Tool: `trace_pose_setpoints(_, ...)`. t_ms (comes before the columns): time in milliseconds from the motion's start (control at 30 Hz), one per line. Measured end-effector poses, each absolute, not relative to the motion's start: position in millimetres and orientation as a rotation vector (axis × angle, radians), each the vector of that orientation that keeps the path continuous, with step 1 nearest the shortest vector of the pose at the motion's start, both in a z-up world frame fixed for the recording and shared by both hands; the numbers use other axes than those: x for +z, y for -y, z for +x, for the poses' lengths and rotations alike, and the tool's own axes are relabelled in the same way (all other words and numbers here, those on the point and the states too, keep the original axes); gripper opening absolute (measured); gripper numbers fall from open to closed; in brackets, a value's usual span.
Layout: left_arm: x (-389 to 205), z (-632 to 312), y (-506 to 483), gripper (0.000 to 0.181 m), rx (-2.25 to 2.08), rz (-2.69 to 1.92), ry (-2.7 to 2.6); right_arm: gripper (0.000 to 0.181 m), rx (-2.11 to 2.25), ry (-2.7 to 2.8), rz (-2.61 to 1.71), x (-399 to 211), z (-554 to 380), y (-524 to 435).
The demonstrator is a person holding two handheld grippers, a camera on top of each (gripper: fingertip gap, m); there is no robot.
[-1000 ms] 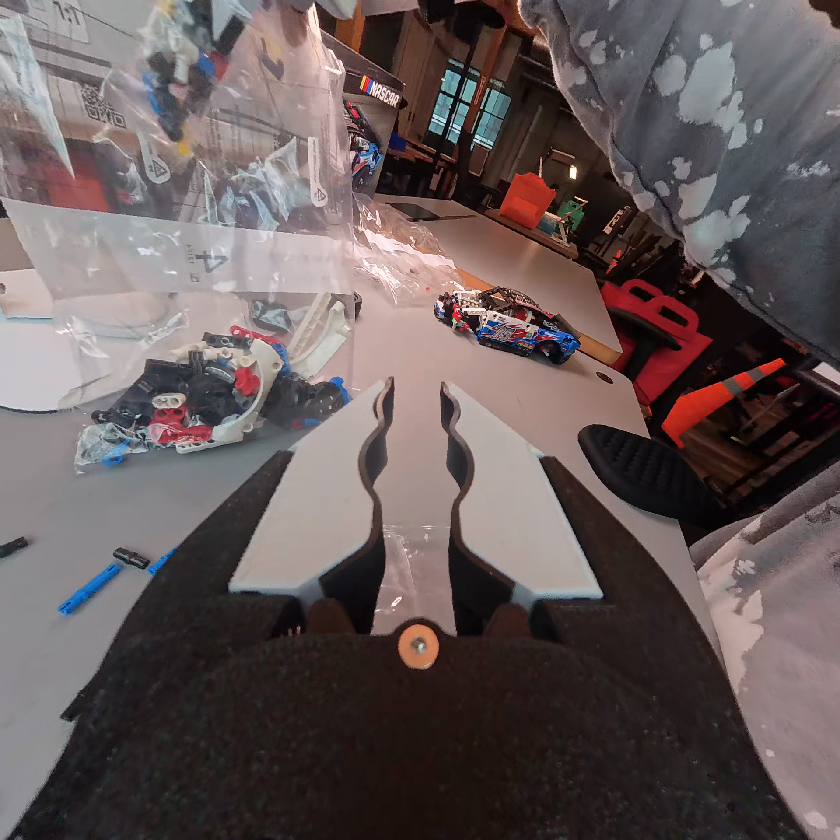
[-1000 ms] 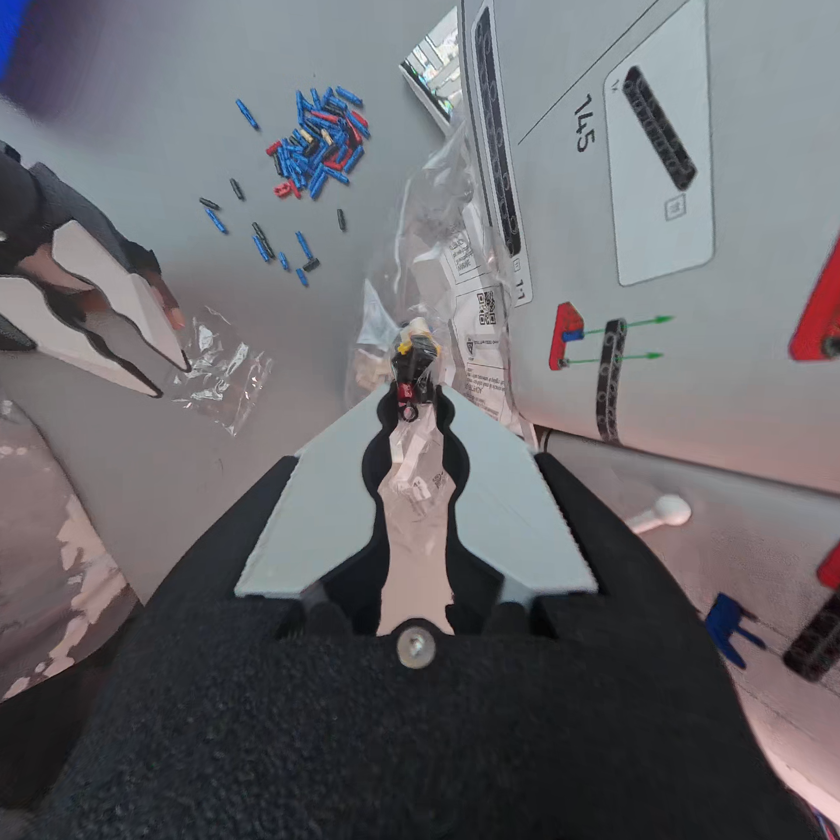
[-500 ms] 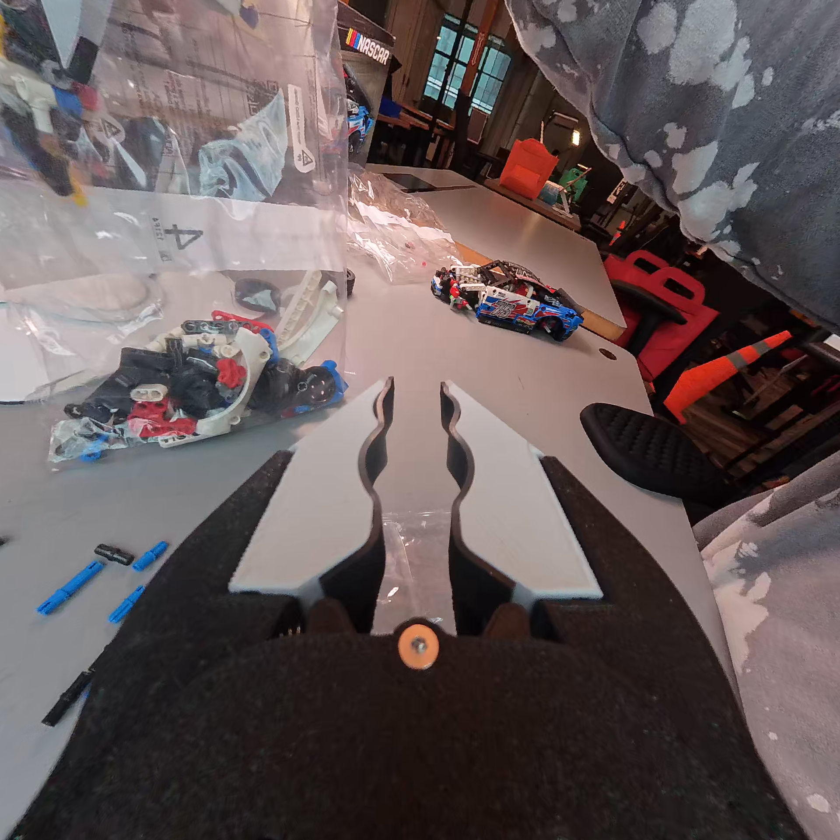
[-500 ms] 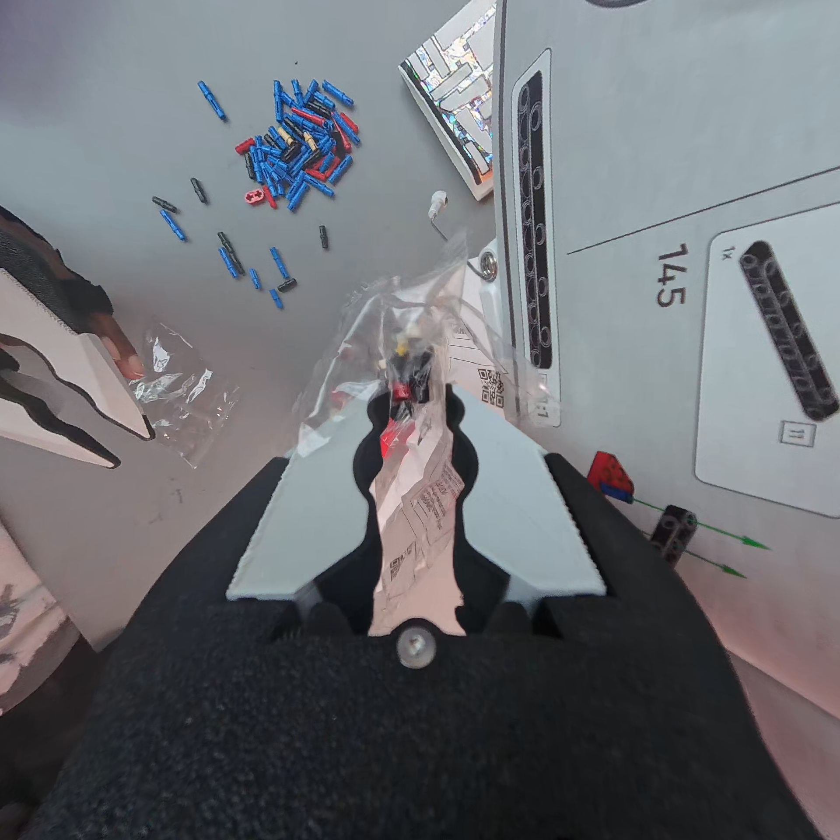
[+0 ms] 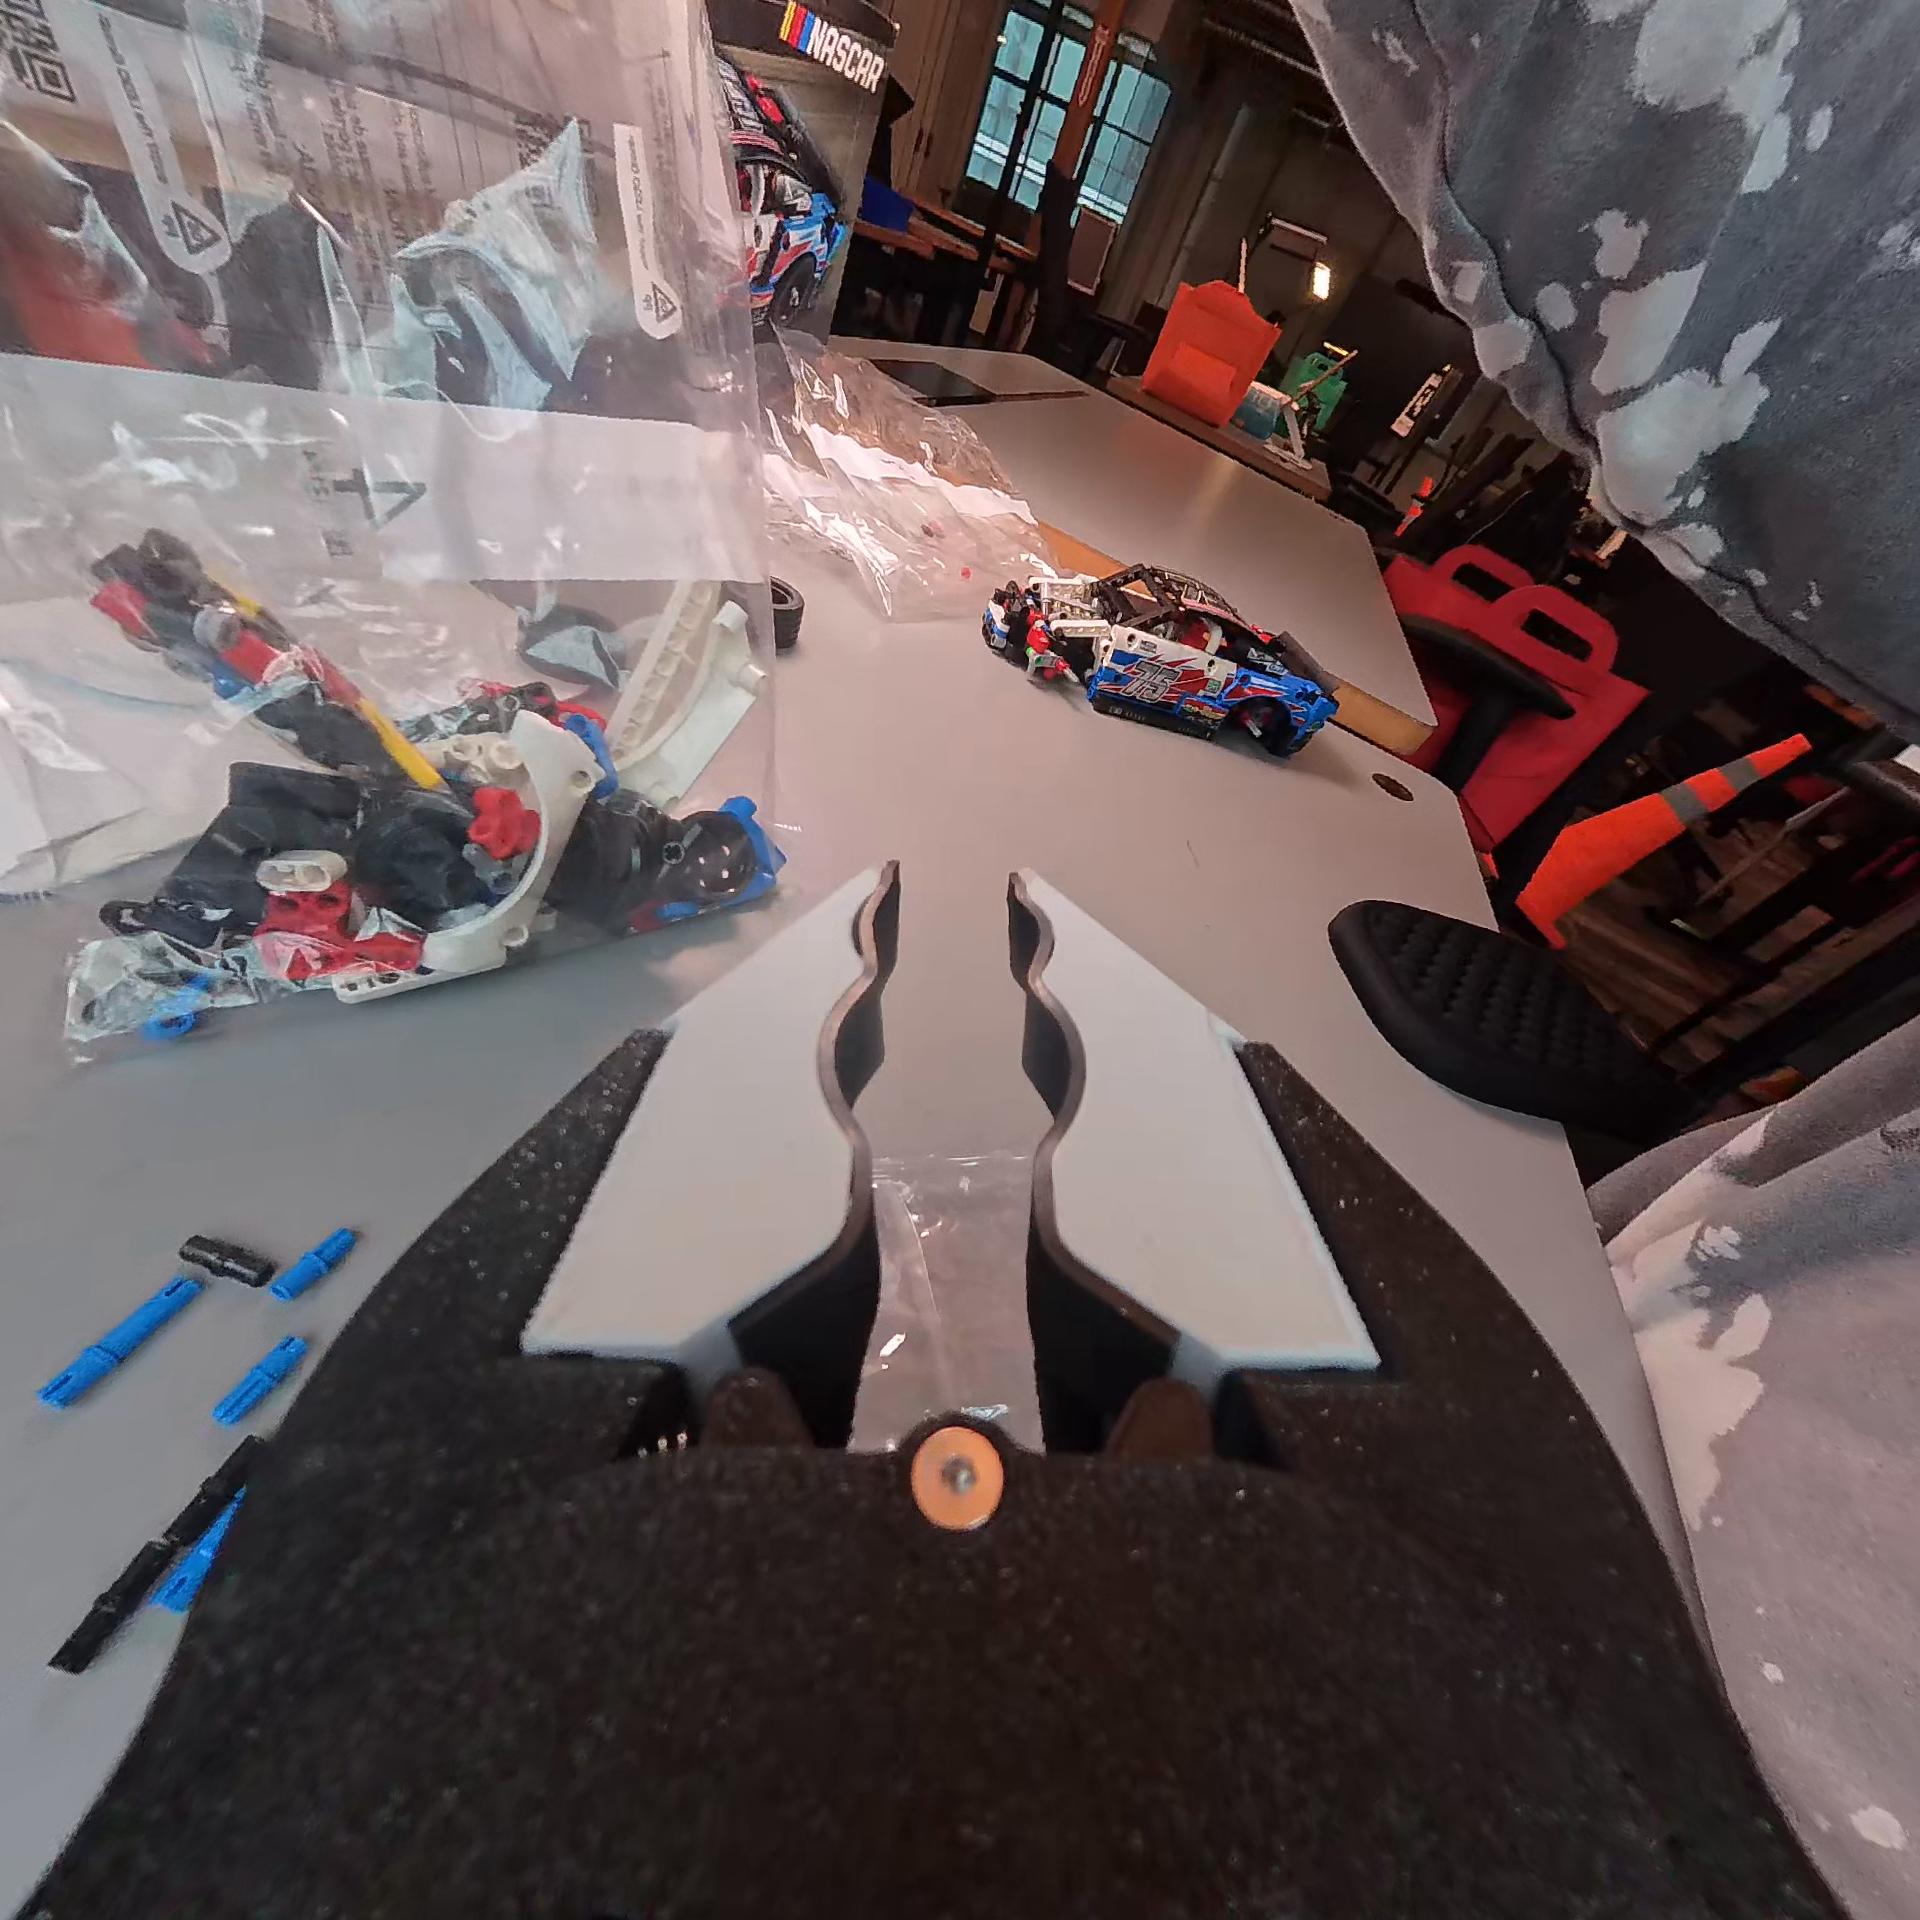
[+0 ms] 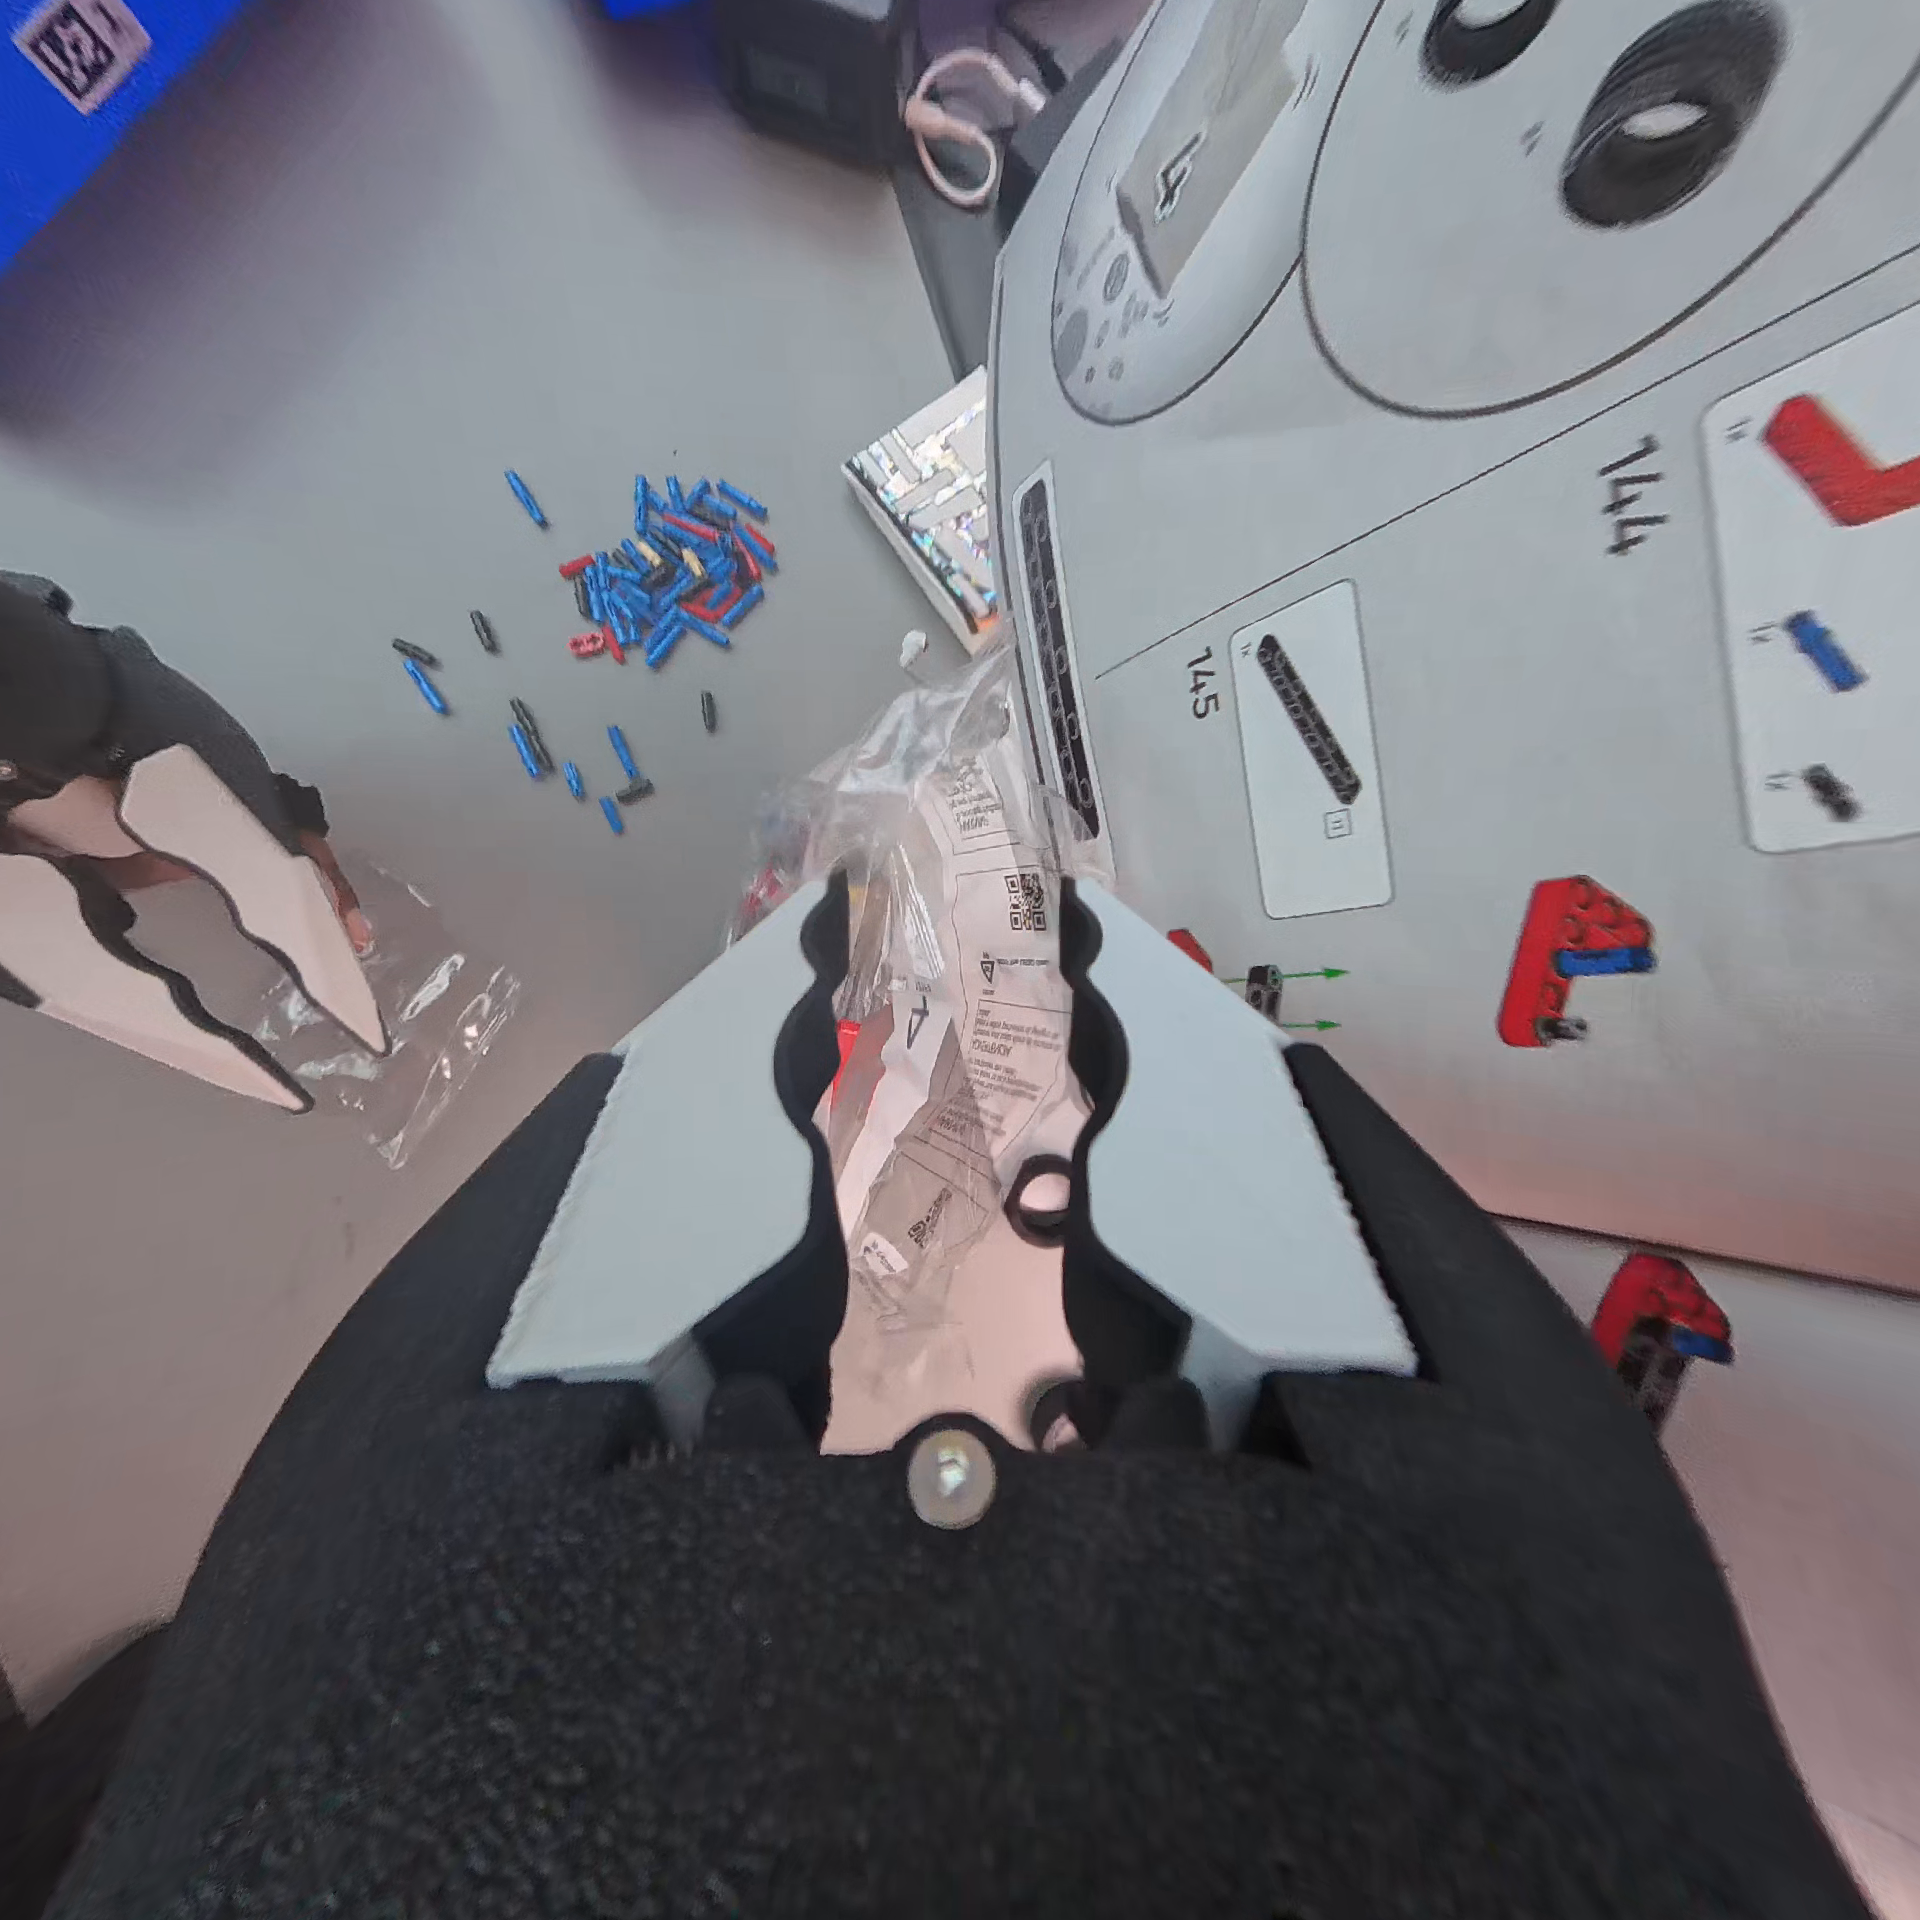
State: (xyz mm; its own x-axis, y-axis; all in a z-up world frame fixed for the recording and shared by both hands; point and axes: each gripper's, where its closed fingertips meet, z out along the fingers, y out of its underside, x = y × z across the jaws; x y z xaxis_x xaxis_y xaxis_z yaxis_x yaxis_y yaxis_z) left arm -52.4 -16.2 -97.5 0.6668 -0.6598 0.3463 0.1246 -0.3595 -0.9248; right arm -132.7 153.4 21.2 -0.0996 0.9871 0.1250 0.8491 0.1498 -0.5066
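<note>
In the left wrist view, the left gripper (image 5: 951, 883) hovered low over the grey table (image 5: 1091, 831) with its jaws parted and nothing between the tips; a small empty clear bag (image 5: 940, 1247) lay flat on the table under the fingers, showing through the gap near their base. Just left of the tips lay a big clear bag of building parts (image 5: 416, 831), black, red, white and blue pieces heaped in its lower end, its upper part rising out of the top of the frame. Loose blue and black pins (image 5: 208, 1320) lay on the table at lower left. Farther off sat a built toy race car (image 5: 1158, 665), blue, white and red, with crumpled clear plastic (image 5: 883, 488) beside it, and a mottled grey sleeve (image 5: 1662, 312) filled the upper right. Over to the right wrist view: the right gripper (image 6: 945, 899) had its jaws wide apart, and the big clear bag's printed plastic (image 6: 977, 997) ran up between the fingers; whether either finger touched it, I could not tell. A small black ring (image 6: 1042, 1195) sat by the right finger. An open instruction booklet (image 6: 1507, 623) lay just to the right, a heap of blue, red and black pins (image 6: 665, 582) well ahead to the left, and the left gripper (image 6: 338, 1070) stood at far left, tips on the small empty bag (image 6: 416, 1018).
</note>
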Motion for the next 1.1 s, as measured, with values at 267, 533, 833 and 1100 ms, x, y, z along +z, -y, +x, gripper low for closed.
trace_pose_setpoints(267, -95, -76, 10, 0.025, -0.758, -1.77, -0.406, 0.041, 0.713, 1.482, -1.265, 129, -107, -109)
trace_pose_setpoints(533, -91, -141, 0, 0.028, -0.645, -1.789, -0.283, 0.044, 0.935, 1.388, -1.348, 7, -32, -14)
trace_pose_setpoints(833, -108, -153, 0, 0.029, -0.609, -1.838, -0.278, 0.04, 0.914, 1.751, -1.83, -188, -20, 45)
trace_pose_setpoints(1100, -103, -187, -7, 0.027, -0.42, -1.802, -0.174, 0.01, 0.891, 1.785, -1.884, -206, -23, 55)
